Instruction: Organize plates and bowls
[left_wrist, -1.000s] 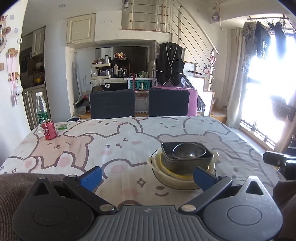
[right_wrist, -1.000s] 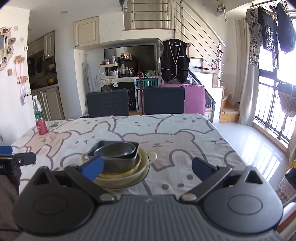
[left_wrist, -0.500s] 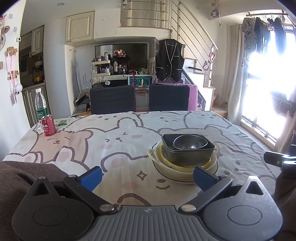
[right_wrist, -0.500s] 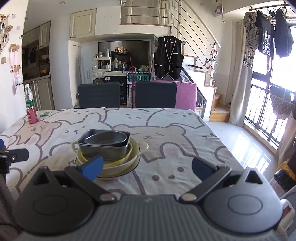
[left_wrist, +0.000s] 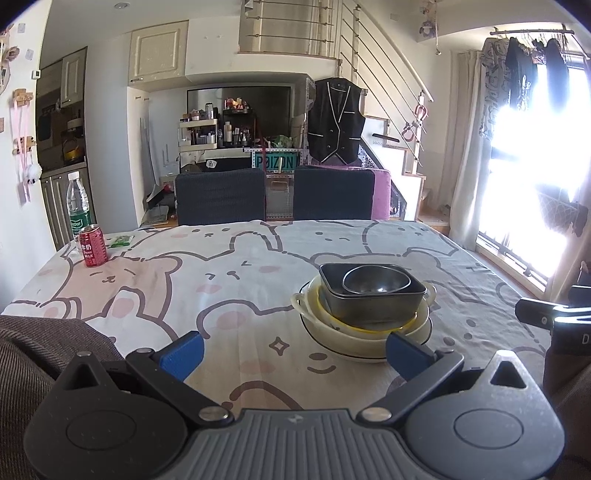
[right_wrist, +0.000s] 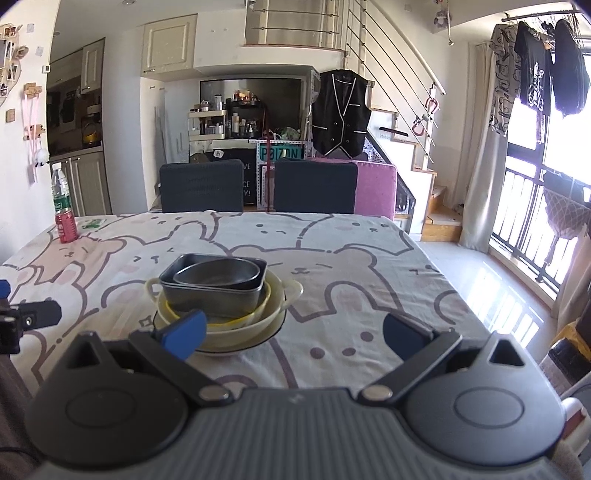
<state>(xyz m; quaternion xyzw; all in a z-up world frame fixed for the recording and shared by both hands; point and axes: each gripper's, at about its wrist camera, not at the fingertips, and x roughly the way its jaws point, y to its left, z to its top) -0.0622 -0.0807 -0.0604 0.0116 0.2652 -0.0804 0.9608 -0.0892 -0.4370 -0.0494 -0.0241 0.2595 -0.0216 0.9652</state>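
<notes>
**Both claws pulled back from stack, both open**

Backed off over the last second: stack now sits further from both cameras, more bench cloth showing in front of it.

Left claw (left_wrist: 293, 350): blue-padded fingers spread wide, nothing between them. Hovers above cartoon-bear-print cloth on the bench (left_wrist: 229, 273). Right fingertip overlaps the near rim of the stack in view; contact cannot be told.

Right claw (right_wrist: 293, 334): also spread wide, empty. Left fingertip overlaps the stack's near rim in view; contact likewise unclear.

Stack, bottom to top:
- wide cream ceramic plate with dark rim line (left_wrist: 332, 341) (right_wrist: 229, 345), on the cloth
- cream two-handled bowl (left_wrist: 301, 299) (right_wrist: 291, 291)
- yellow bowl (left_wrist: 373, 325) (right_wrist: 218, 320) nested inside
- dark grey rectangular metal pan (left_wrist: 369, 308) (right_wrist: 210, 297)
- round steel bowl (left_wrist: 376, 282) (right_wrist: 218, 275) on top, inside the pan

Stack position: near edge of bench, right of centre in left view, left of centre in right view.

Far left corner of bench: red drink can (left_wrist: 93, 245) (right_wrist: 66, 225), clear plastic water bottle with green label (left_wrist: 78, 206) (right_wrist: 60, 192) just behind it, small green packet (left_wrist: 120, 240) beside. Two dark upholstered chairs (left_wrist: 220, 197) (right_wrist: 202, 187) at far side.
</notes>
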